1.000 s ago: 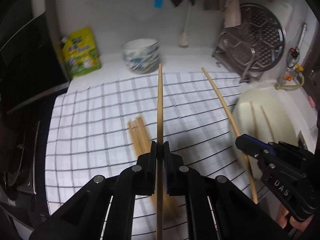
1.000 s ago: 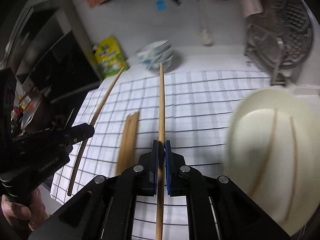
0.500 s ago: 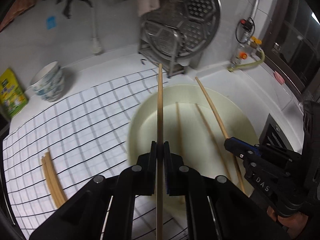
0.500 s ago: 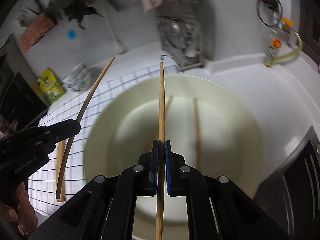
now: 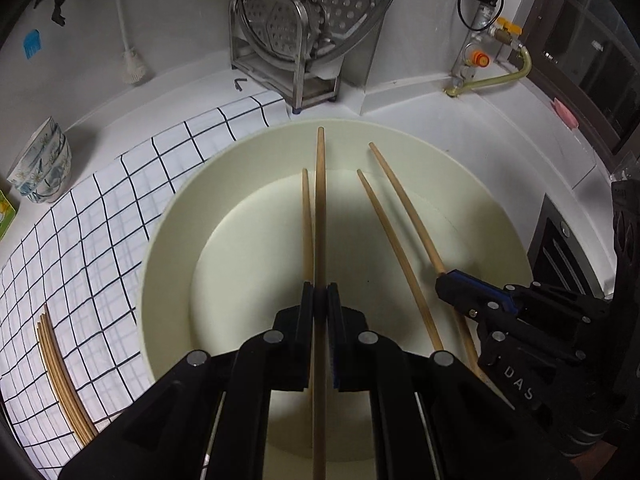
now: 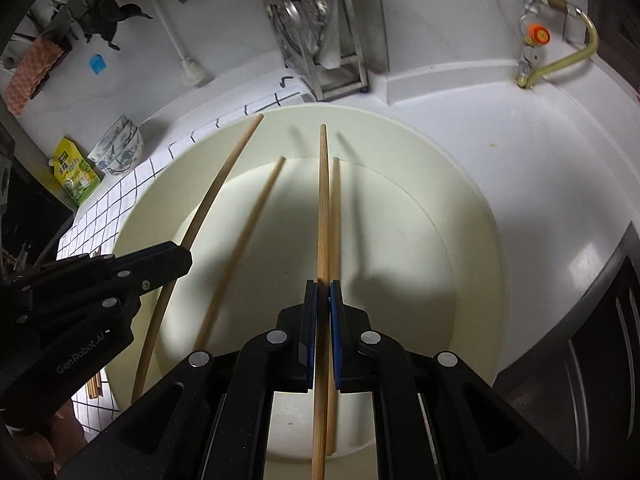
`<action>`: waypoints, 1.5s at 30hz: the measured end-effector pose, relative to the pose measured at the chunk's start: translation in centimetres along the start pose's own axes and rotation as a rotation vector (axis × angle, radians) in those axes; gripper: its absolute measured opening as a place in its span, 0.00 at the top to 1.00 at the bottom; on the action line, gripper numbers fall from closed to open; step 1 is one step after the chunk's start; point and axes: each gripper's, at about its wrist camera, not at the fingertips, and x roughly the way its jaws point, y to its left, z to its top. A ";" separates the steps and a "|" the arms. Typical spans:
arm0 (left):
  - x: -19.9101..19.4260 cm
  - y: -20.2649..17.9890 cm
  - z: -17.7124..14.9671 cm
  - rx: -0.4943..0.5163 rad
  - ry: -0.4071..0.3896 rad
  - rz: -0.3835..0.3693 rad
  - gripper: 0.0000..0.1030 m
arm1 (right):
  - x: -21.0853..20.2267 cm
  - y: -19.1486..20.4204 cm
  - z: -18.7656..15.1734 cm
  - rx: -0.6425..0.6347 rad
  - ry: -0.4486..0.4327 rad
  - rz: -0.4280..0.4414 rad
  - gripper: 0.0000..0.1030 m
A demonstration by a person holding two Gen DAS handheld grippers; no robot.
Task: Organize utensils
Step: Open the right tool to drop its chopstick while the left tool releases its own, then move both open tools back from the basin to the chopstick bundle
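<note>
A big cream plate sits on the white counter, with two wooden chopsticks lying in it. My left gripper hangs over the plate, shut on a chopstick that points away from me. Beside it, my right gripper is shut on another chopstick. Both held sticks hover above the plate, close to the lying ones. In the right wrist view, my left gripper holds its stick at the left.
A black-and-white checked cloth lies left of the plate, with a bundle of chopsticks on it. Stacked patterned bowls and a yellow-green packet stand further left. A metal rack and a gas valve with hose line the back.
Both grippers have swung right, from over the checked cloth to over the cream plate, and have sunk a little. Each keeps its chopstick.
</note>
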 end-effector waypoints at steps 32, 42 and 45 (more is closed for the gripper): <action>-7.7 4.3 -1.5 -0.072 -0.107 0.063 0.27 | -5.0 3.1 -0.7 -0.004 -0.098 0.006 0.57; -11.4 9.4 -4.0 -0.130 -0.157 0.130 0.14 | -6.0 8.4 -1.0 -0.067 -0.101 0.029 0.42; -12.3 12.0 -5.4 -0.169 -0.156 0.154 0.12 | -5.8 10.7 -1.1 -0.098 -0.095 0.046 0.35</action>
